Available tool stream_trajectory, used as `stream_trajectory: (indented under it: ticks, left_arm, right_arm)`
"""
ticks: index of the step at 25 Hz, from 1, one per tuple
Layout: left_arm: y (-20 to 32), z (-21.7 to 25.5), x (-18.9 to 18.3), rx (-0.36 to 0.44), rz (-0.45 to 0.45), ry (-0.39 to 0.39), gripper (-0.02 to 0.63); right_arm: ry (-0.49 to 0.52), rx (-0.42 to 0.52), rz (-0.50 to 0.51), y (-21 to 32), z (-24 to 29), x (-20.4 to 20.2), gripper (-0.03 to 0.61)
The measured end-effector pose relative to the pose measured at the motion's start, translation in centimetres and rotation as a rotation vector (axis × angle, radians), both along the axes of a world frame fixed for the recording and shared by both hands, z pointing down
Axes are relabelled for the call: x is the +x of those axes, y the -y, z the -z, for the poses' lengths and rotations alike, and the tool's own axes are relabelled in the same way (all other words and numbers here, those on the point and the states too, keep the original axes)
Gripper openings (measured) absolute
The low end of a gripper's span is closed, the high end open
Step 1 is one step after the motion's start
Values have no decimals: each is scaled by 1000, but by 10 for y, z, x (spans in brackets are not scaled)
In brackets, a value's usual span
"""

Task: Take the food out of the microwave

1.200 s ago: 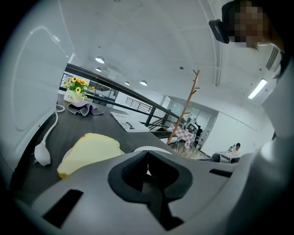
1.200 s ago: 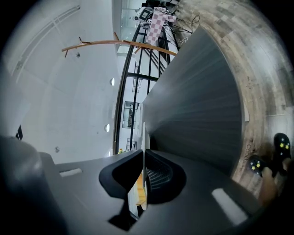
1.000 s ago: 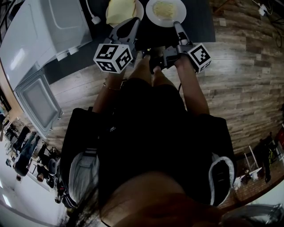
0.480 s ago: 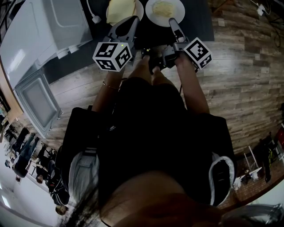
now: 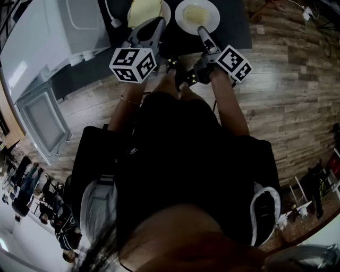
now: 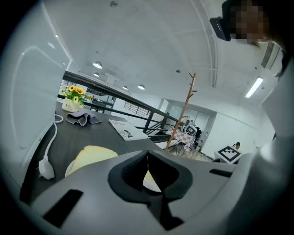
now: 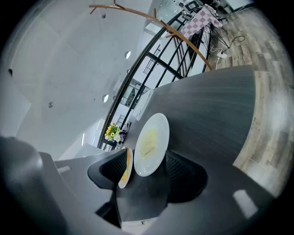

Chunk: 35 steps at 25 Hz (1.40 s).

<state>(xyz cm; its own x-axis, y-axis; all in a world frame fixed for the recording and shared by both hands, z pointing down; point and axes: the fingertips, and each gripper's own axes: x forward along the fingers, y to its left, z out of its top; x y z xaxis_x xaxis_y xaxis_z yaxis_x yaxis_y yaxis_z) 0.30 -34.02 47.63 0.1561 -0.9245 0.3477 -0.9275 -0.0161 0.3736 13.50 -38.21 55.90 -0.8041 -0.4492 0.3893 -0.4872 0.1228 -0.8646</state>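
Right gripper view: right gripper jaws have just been opening wide, food plate rim loose between them.

Head view's top edge cuts off the yellow food and its plate; the microwave runs past the corner

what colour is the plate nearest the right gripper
The plate is white, with pale yellow food on it; clearest in the right gripper view.
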Motion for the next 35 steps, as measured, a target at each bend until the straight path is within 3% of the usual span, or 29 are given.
stream_trajectory:
  ticks: [3, 6, 11, 15, 22, 29, 33, 35]
  left_arm:
    - [0, 4, 0, 4, -1, 5, 7]
    - [-1, 8, -2, 7, 6, 9, 6]
    - [-1, 17, -7, 16, 1, 26, 8]
    - [-5, 27, -13, 23, -14, 66, 6]
    - [-10, 46, -19, 43, -33, 105, 8]
    - [-14, 64, -24, 74, -37, 60, 6]
    - [-16, 74, -30, 82, -35, 57, 6]
    - [-14, 79, -29, 85, -45, 64, 6]
  right_arm:
    - [-31, 6, 54, -1, -3, -1, 236]
    - [-115, 79, 168, -4, -3, -6, 278]
    - [-416, 307, 415, -9, -12, -10, 324]
    - [-599, 482, 477, -4, -10, -6, 325]
    - [-507, 554, 406, 5, 26, -14, 325]
    - [-317, 654, 343, 6, 83, -41, 315]
    - [-224, 695, 301, 5, 111, -52, 247]
    - [-215, 715, 290, 6, 120, -53, 163]
